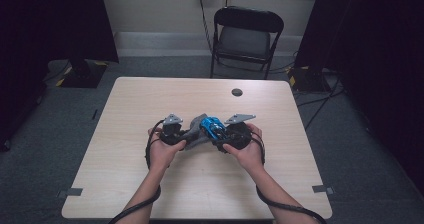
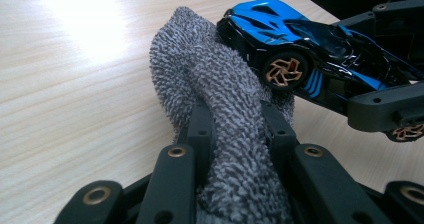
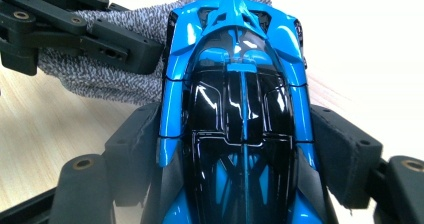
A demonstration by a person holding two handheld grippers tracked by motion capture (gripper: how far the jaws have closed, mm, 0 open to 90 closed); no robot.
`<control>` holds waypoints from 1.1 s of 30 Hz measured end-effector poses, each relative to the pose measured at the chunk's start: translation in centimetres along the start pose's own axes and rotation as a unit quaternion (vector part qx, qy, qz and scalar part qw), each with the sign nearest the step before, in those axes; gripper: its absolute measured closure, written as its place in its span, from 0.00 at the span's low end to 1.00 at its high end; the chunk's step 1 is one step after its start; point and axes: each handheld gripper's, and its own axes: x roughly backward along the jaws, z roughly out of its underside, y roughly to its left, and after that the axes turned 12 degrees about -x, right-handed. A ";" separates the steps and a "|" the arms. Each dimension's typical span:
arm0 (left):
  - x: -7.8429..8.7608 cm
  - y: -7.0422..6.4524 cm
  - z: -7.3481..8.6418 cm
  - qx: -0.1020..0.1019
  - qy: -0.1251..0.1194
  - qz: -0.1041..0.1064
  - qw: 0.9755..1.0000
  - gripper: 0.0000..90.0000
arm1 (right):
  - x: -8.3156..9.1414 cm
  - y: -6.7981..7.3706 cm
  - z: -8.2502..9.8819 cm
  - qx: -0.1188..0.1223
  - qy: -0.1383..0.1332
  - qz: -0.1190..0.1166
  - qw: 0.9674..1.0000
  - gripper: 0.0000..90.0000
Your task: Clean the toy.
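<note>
Toy car, blue and black, sits clamped by its sides between the jaws of our right gripper, held just above the middle of the table. Left of it, our left gripper pinches the grey cloth tight, pressing it against the car's nose.

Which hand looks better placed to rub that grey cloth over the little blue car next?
Left, probably: its gripper is clamped on the grey cloth, already touching the blue car, which the right gripper steadies.
</note>
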 end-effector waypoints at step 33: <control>-1.7 -3.5 0.0 -0.038 0.011 0.057 0.998 0.80 | -0.6 -0.7 -1.3 -0.020 -0.001 0.011 1.000 0.29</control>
